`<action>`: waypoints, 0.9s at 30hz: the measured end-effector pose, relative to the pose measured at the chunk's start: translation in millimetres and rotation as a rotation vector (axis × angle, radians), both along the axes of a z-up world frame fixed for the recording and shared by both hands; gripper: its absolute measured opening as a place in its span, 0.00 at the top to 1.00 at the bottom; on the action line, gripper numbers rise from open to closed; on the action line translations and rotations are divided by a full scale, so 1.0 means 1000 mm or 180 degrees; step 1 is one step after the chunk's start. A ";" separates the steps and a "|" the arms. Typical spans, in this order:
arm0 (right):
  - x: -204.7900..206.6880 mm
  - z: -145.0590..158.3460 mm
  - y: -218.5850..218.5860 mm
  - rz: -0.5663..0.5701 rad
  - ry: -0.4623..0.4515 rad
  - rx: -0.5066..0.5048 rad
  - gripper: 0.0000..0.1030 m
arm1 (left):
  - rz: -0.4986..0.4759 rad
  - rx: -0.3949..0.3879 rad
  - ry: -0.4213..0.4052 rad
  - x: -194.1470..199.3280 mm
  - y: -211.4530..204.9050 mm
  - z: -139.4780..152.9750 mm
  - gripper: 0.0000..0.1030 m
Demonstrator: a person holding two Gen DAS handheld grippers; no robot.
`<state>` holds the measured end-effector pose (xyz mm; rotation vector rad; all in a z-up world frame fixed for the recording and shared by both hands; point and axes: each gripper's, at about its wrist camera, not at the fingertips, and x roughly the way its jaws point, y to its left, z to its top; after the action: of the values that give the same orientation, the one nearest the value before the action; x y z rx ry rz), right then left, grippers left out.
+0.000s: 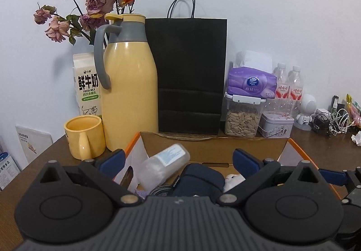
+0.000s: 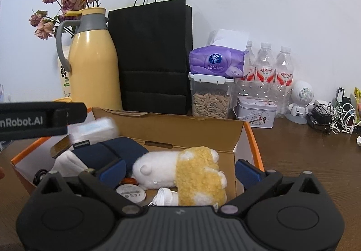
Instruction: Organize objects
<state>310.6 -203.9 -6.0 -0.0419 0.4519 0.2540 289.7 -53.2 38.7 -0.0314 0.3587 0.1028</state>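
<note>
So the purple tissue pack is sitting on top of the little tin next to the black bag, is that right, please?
Not quite: the tissue pack sits on the clear seed container, not on the tin, which stands beside that container, right of it. The right wrist view shows it. The container is next to the black bag.

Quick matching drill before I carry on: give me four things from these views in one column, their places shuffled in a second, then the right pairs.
Things:
1. plush toy
2. tissue pack
3. yellow mug
4. small tin

Places:
A. on the table, right of the seed jar
B. lying inside the cardboard box
C. on top of the seed jar
D. on the table, in front of the yellow flask

Pairs: 1-B, 2-C, 3-D, 4-A
</note>
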 end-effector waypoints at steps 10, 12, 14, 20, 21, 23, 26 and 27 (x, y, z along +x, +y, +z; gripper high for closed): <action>-0.026 0.015 -0.008 0.0022 -0.0045 -0.0044 0.00 | -0.0026 0.0043 0.0006 -0.028 0.006 0.013 0.00; -0.040 0.020 -0.010 0.0071 -0.0043 -0.0049 0.00 | -0.0063 0.0062 -0.0035 -0.042 0.007 0.017 0.00; -0.054 0.024 -0.010 0.0109 -0.0063 -0.0065 0.00 | -0.0082 0.0052 -0.0049 -0.057 0.008 0.019 0.00; -0.102 0.030 -0.016 0.0145 -0.0076 -0.0042 0.00 | -0.0053 -0.0032 0.0161 -0.100 0.018 0.013 0.00; -0.110 0.030 -0.017 0.0153 -0.0065 -0.0038 0.00 | -0.0048 -0.0042 0.0211 -0.107 0.020 0.011 0.00; -0.123 0.028 -0.019 0.0164 -0.0040 -0.0032 0.00 | -0.0032 -0.0039 0.0305 -0.120 0.022 0.005 0.00; -0.140 0.024 -0.021 0.0176 0.0015 -0.0021 0.00 | -0.0024 -0.0007 0.0419 -0.140 0.024 -0.004 0.00; -0.145 0.022 -0.022 0.0176 0.0035 -0.0017 0.00 | -0.0025 0.0006 0.0460 -0.147 0.024 -0.007 0.00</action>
<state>165.1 -226.0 15.6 -0.0581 0.4629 0.3074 143.1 -29.2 31.8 -0.0208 0.5029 0.0977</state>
